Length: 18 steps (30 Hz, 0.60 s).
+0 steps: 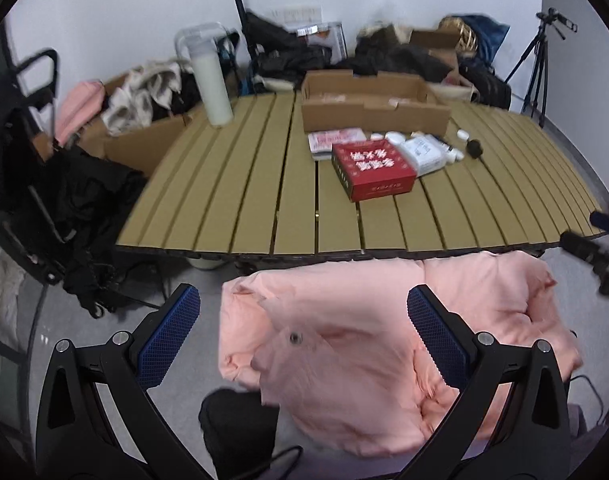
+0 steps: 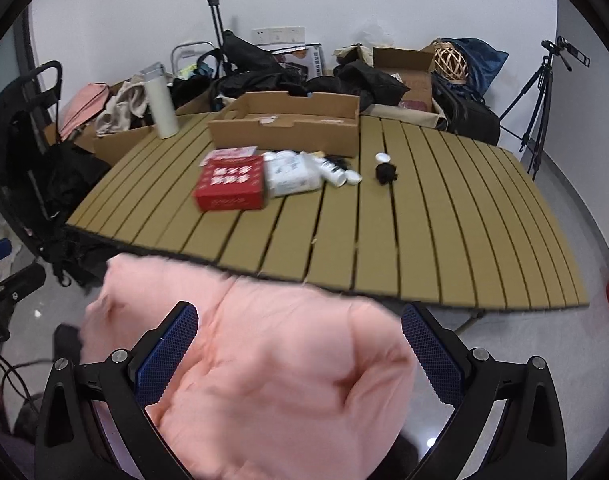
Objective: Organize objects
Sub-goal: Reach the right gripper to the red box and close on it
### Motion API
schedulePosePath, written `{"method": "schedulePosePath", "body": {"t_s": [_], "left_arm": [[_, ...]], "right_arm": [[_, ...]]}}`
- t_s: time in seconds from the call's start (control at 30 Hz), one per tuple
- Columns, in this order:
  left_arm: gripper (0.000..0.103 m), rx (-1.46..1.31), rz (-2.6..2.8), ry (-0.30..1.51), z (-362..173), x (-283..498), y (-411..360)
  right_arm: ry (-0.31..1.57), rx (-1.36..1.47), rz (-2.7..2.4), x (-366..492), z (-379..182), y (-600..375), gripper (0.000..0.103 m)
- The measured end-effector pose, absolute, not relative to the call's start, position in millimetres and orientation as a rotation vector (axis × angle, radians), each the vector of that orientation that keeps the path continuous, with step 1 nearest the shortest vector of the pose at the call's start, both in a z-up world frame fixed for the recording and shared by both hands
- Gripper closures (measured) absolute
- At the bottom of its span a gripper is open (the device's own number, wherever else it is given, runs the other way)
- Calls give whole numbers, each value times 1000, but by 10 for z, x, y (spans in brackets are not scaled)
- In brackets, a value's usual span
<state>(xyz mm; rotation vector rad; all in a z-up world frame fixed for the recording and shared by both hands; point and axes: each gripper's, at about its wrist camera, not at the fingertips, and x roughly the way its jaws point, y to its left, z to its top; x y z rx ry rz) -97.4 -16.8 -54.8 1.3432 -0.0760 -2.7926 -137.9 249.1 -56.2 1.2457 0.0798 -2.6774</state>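
A red box with white lettering lies flat near the middle of the slatted counter. Just beside it sit a white packet, a pink-patterned booklet, some small white bottles and a small black object. Behind them stands an open cardboard tray, and a tall white bottle stands upright near the counter's far left edge.

In front of the counter, below its near edge, is a bulky pink padded garment. The left hand-held gripper hangs over it with fingers spread wide, gripping nothing. The right hand-held gripper is likewise spread, the pink garment bulging between its blue pads; whether they touch it I cannot tell.
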Motion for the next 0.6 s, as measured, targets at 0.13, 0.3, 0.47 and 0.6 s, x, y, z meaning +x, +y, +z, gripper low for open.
{"method": "schedulePosePath", "body": {"t_s": [0.13,0.3,0.47,0.6], "left_arm": [[0,1297,-2749,-121,-643,-1450,-281],[0,1290,-2917,-35,-696,-2022,-355],[8,1395,-2895,41,-927,-2647,-279],[19,1456,-2943,116,-1108,-3085,-148]], "right_arm": [[36,1202,-2625,-1857,-534,2550,0],[80,886,-2686,-2374,-535,2530,0],[30,1160,-2524,-2947,-946,2364,0],[-92,1252,-2426,-3217,-1225,2137,17]]}}
